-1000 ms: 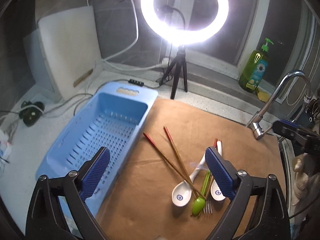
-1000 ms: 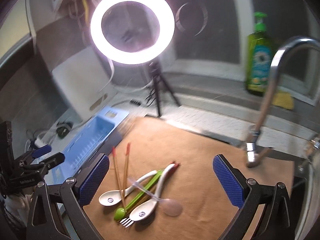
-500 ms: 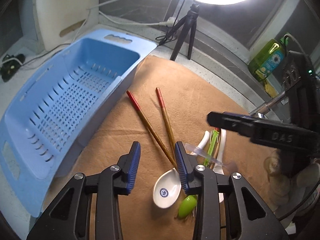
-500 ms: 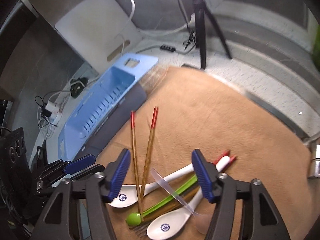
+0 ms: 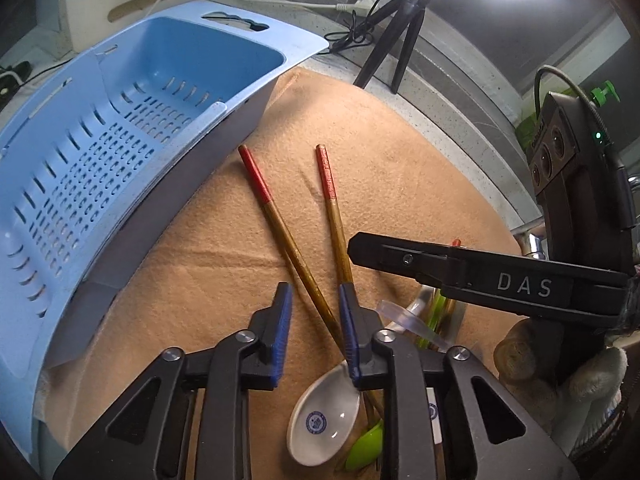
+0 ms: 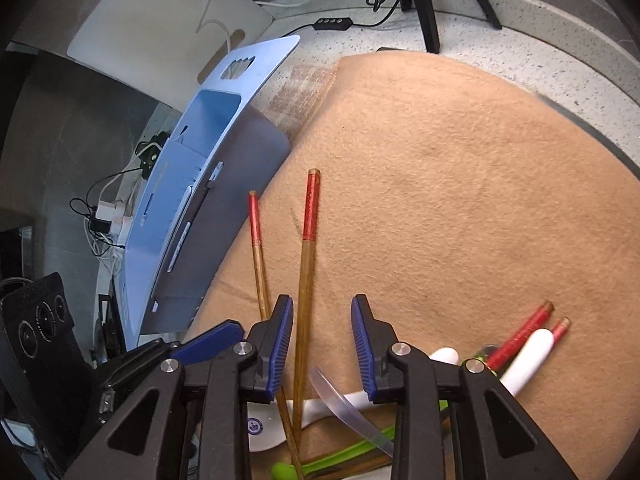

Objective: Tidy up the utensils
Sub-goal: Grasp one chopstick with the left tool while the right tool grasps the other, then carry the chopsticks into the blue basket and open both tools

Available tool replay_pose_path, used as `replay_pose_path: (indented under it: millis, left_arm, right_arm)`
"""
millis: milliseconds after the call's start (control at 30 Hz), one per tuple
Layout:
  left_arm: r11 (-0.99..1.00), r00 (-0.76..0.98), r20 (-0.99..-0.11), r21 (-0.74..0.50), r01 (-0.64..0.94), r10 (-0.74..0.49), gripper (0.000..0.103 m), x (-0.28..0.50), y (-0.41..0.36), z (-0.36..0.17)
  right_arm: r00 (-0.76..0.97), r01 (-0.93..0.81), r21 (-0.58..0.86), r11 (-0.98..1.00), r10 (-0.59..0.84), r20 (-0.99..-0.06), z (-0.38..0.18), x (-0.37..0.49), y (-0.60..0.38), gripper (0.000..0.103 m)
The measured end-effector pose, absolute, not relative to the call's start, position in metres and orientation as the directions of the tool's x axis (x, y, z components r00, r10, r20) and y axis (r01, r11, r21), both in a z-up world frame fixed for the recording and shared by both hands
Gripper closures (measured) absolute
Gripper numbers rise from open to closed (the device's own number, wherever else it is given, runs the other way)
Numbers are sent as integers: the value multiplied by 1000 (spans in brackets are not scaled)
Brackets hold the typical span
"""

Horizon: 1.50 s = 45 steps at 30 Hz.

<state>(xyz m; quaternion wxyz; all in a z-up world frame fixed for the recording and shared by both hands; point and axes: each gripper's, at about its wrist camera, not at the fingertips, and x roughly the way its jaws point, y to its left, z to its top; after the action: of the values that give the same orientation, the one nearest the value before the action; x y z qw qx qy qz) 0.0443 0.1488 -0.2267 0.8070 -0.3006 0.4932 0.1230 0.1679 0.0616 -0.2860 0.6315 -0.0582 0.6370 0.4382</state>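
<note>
Jaws: left gripper (image 5: 314, 322) and right gripper (image 6: 320, 338) narrowing, each straddling one red-tipped wooden chopstick (image 6: 306, 280) | advice: pinch shafts squarely, lift clear of white ceramic spoon (image 5: 326, 420).

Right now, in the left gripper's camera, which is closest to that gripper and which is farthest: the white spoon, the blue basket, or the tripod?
From the left gripper:
1. White spoon, just beneath its right finger.
2. Blue basket, off to the left.
3. Tripod, far back under the light.

"DAS" on right tongs (image 5: 524, 284)

Green spoon (image 6: 340, 458) partly under tools
</note>
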Motion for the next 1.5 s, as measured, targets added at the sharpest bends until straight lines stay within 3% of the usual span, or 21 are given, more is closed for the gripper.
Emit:
replay_pose_path:
  millis: [233,500,767,1500]
  left_arm:
    - [766,467,-874,-390,-511,-134,87,48,156,-242]
    - [737,488,-857,-437,-516,-167,92,50,160,-246]
    - [741,518,-838,-457,-492,-173,98,47,163,-236]
    - [778,599,-789,-460,-428,-137,98,13,180,-187]
  right_arm:
    - [-211,-640,472,606,452,-867,-294,163,77,80]
    - [-215,-624,474,622,446,-869,-299,164,80,95]
    - [-225,-533,544,648,511,-830,-295,170,60,96]
    - [-126,-465,617,635,642,-756,-236,175,37,96]
